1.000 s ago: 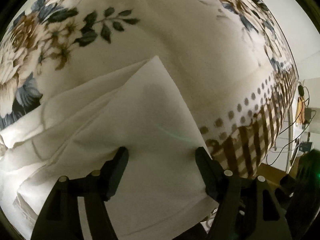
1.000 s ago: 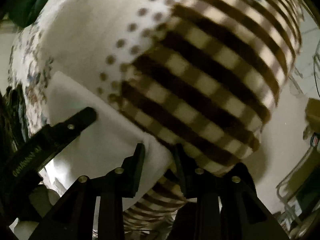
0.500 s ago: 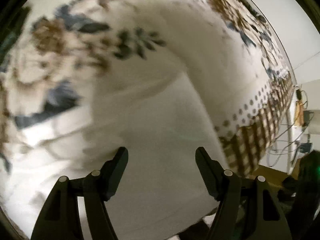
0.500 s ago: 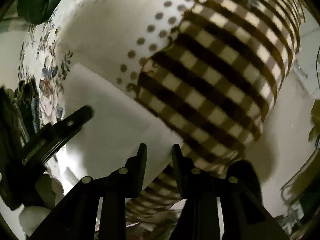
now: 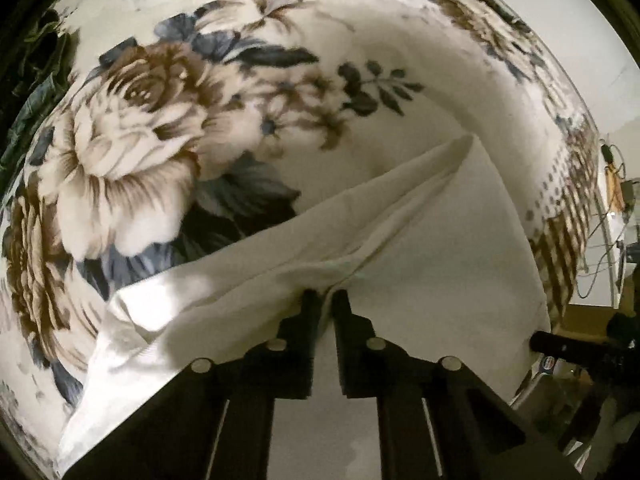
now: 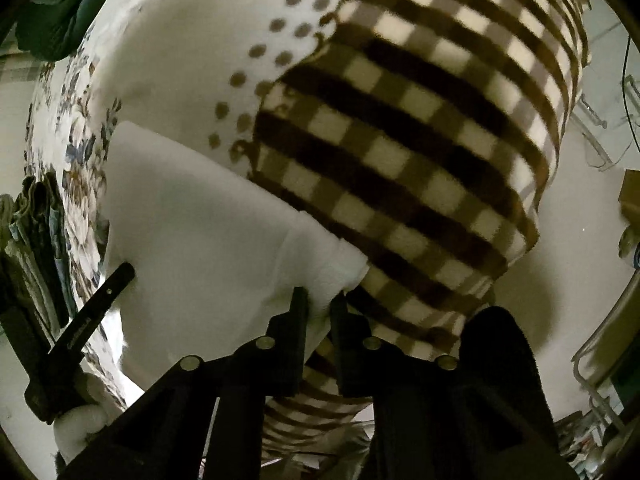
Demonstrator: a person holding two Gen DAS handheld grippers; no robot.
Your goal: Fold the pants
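The white pants (image 5: 420,264) lie on a bed covered by a floral blanket (image 5: 132,128). My left gripper (image 5: 326,296) is shut on a bunched fold of the pants, and creases radiate from the pinch. In the right wrist view the pants (image 6: 208,232) spread to the left, next to the brown checked border of the blanket (image 6: 400,140). My right gripper (image 6: 319,298) is shut on the near right corner of the pants. The left gripper (image 6: 100,296) shows there at the pants' left edge.
Dark green fabric (image 6: 60,8) lies at the far left of the bed, and folded clothes (image 6: 32,232) sit at its left side. Cables and small devices (image 5: 616,200) are by the wall to the right. The bed edge drops away at right.
Both grippers have closed: the left one, open a second ago over flat cloth, now pinches a fold; the right one has shut on the corner. The pants have bunched and lifted.
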